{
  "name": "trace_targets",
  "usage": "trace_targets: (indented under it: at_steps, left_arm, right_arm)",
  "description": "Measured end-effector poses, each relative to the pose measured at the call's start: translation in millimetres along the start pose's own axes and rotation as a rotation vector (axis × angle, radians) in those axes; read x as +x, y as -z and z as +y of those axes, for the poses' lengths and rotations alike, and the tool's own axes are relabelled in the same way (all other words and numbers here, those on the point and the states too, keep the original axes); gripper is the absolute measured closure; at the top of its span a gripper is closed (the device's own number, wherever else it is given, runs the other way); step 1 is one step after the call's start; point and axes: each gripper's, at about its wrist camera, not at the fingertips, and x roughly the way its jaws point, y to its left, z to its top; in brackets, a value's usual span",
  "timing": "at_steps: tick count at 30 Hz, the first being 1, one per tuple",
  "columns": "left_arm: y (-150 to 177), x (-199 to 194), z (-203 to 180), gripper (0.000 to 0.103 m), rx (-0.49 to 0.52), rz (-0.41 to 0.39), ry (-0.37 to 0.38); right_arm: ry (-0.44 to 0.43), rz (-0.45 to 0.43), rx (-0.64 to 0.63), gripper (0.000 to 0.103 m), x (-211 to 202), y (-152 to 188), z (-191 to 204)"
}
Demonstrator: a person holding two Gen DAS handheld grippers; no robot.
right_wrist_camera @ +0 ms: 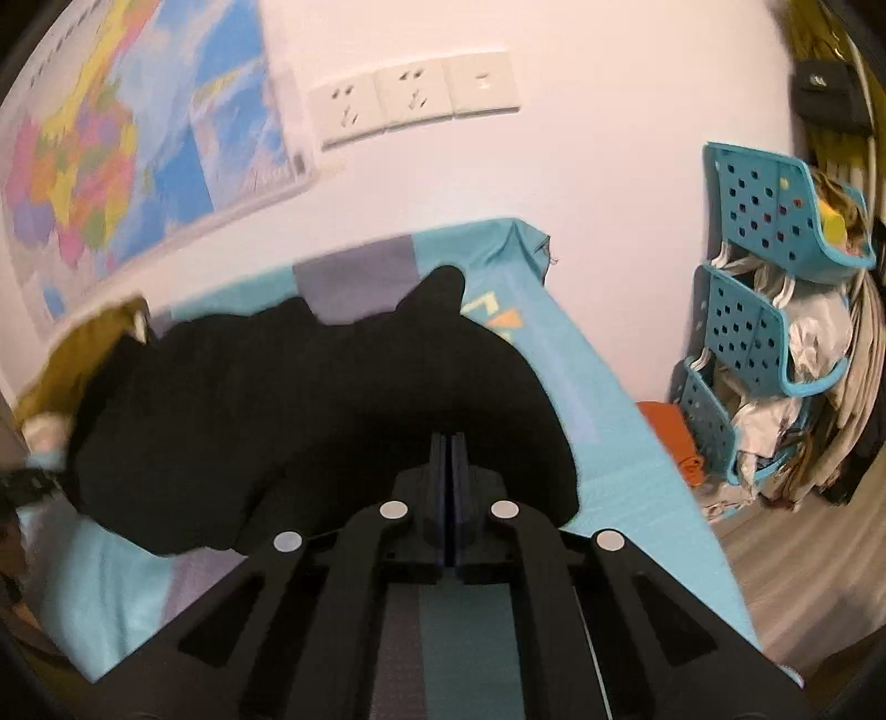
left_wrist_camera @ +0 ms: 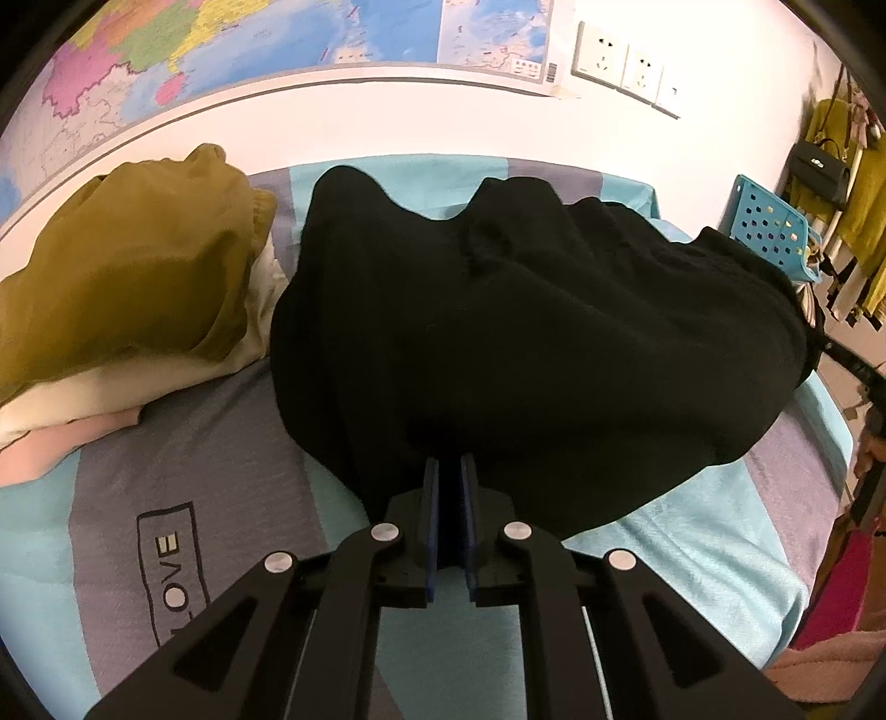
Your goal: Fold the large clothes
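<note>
The left claw (left_wrist_camera: pixel 449 471) is clenched on the near hem of a black garment (left_wrist_camera: pixel 526 332), its blue pads (left_wrist_camera: pixel 431 498) almost touching with a thin fold of the cloth pinched between them. The right claw (right_wrist_camera: pixel 449 443) is clamped fully shut at the near edge of the same black garment (right_wrist_camera: pixel 332 399), its pads pressed together over the dark cloth; whether any cloth is caught between them cannot be told. The garment lies in a bunched heap across a bed sheet (left_wrist_camera: pixel 221 443) striped in pale blue and grey. On the sheet at 8 o'clock of the left claw is a printed box reading "LOVE" (left_wrist_camera: pixel 171 559). At 10 o'clock of the garment, in the left wrist view, sits a pile of other clothes: an olive-coloured piece (left_wrist_camera: pixel 127 266) on top, a cream one (left_wrist_camera: pixel 83 393) under it and a pink one (left_wrist_camera: pixel 33 454) at the bottom. On the wall beyond the bed, at 11 o'clock, hangs a coloured map (left_wrist_camera: pixel 249 50), and at 1 o'clock a row of white sockets (left_wrist_camera: pixel 626 69). At 3 o'clock in the right wrist view, past the bed's edge, stands a stack of blue perforated baskets (right_wrist_camera: pixel 764 310) stuffed with cloth
</note>
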Motion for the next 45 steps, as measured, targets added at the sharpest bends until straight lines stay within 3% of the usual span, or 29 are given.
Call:
trace_targets:
  at_steps: [3,5,9,10,11,13,16,20,25,29,33,35,38,45]
  left_arm:
    - [-0.6,1.5,1.8,0.095,-0.006,0.001,0.007]
    - [-0.5,1.2,2.2,0.096,-0.005,0.000,0.005]
    - [1.1,-2.3,1.7,0.090,0.009,-0.005,0.003]
    - [0.7,-4.4,2.3,0.083,0.006,-0.010,0.012]
    - [0.6,-6.4,2.4,0.070,0.003,-0.018,0.021]
    - [1.6,-10.9,-0.2,0.060,0.006,-0.041,0.027]
    - [3.4,-10.9,-3.1,0.058,0.020,-0.044,0.013]
    - [1.1,-8.0,-2.0,0.058,0.006,-0.035,0.010]
    - [-3.0,-9.7,-8.4,0.051,0.024,-0.052,-0.026]
    - [-6.6,-12.8,-11.6,0.046,0.030,-0.068,-0.023]
    - [-13.1,-12.4,-13.8,0.042,0.030,-0.080,-0.025]
    - [-16.2,-10.5,-15.3,0.036,0.031,-0.080,-0.029]
    - [-19.8,-6.2,-15.5,0.036,0.021,-0.072,-0.031]
    - [-31.3,-8.4,-20.4,0.036,0.026,-0.093,-0.026]
  right_arm:
    - [0.035,0.023,-0.020,0.100,11.1,4.3,2.6]
    - [0.012,0.032,0.034,0.096,11.3,5.6,0.2]
    - [0.014,-0.030,0.018,0.070,-4.1,-2.4,5.6]
    - [0.017,-0.035,0.008,0.068,-4.9,-3.0,7.3]
    - [0.025,-0.033,-0.002,0.068,-3.1,-3.9,7.8]
    - [0.036,0.013,0.021,0.072,9.4,-2.8,0.1]
    - [0.009,0.067,0.084,0.072,23.8,3.7,-15.1]
    - [0.025,0.047,0.085,0.067,13.7,0.8,-6.7]
    - [0.007,-0.016,-0.007,0.062,-8.5,-11.5,25.8]
    - [-0.086,-0.038,-0.113,0.057,-11.4,-17.8,62.6]
    - [-0.140,0.027,-0.125,0.056,17.9,-18.8,73.3]
    - [-0.143,0.090,-0.103,0.056,40.4,-16.7,69.5]
    - [-0.129,0.149,-0.106,0.056,61.4,-10.5,65.9]
    - [-0.140,0.137,-0.138,0.051,43.0,-20.0,73.5]
